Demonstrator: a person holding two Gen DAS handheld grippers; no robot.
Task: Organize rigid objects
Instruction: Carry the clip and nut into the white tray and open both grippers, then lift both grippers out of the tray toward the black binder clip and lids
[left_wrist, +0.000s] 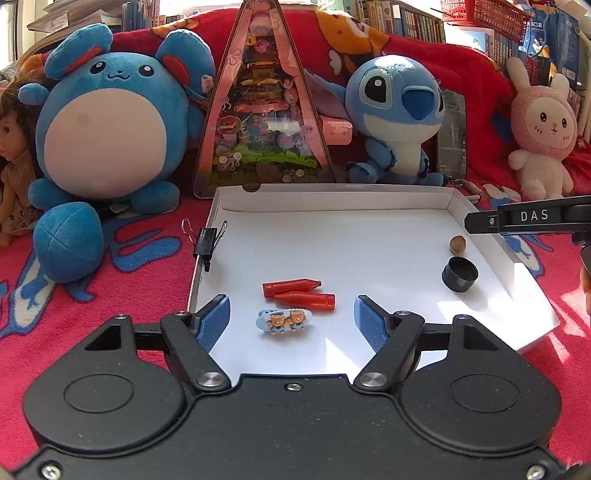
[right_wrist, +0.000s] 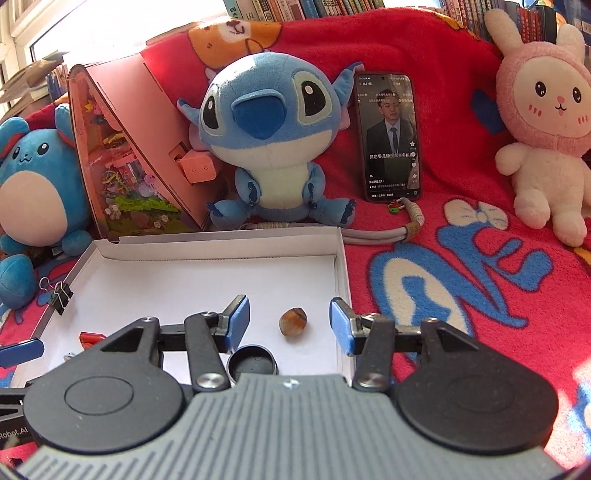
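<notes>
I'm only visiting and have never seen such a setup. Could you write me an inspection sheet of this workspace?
Surface: red blanket with blue letters; white tray lies on it.
Job's things: in tray, two red caps side by side, bear clip, black cap, nut; binder clip on its left wall.
Clutter: nothing seen in tray.
Grippers: left gripper open over bear clip; right gripper open around nut; neither grips.
Cables: grey cord from phone.
Surroundings: plush toys, pink house, doll, books.
</notes>
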